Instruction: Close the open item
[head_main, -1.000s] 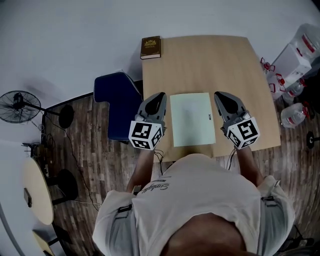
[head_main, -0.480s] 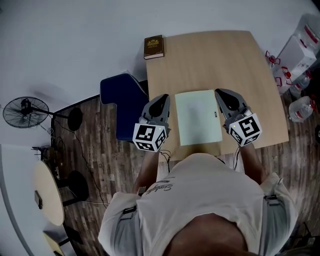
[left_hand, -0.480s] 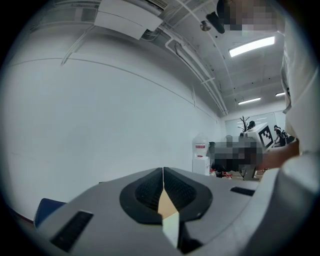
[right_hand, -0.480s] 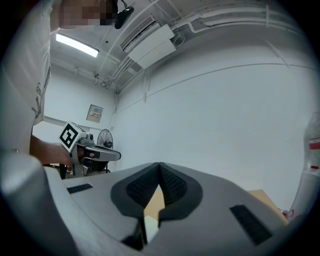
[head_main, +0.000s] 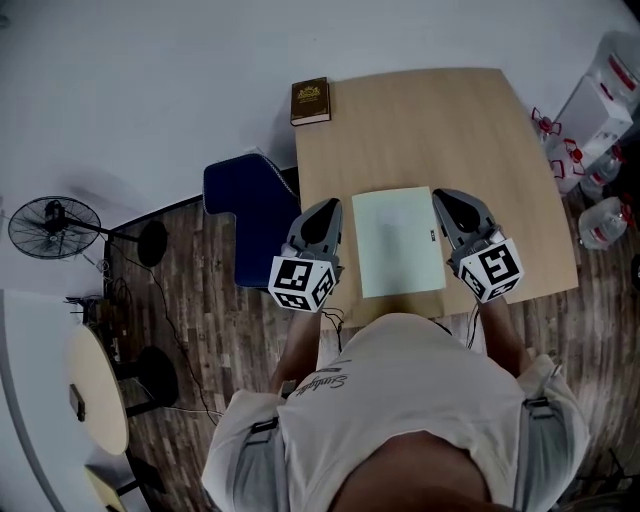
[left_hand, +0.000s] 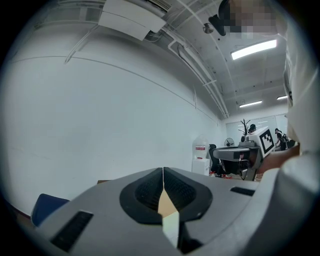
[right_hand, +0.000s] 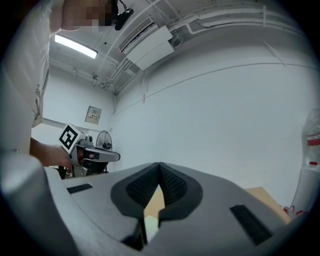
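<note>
Legible markings: none confirmed.
I find the shirt print (head_main: 322, 381) and the brown book (head_main: 310, 101) cover gilt too small to read.

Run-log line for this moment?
left hand-held gripper: shut, empty | right hand-held gripper: shut, empty | pale green rectangular item: lying on light wooden table between them

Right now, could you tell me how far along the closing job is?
Done, apparently: the pale green item lies flat on the table as a single panel with no cover raised, so it looks closed. In hand: nothing; the left gripper and right gripper flank it, jaws together and empty. Left: probably nothing, though the head view cannot confirm it is fully shut.
</note>
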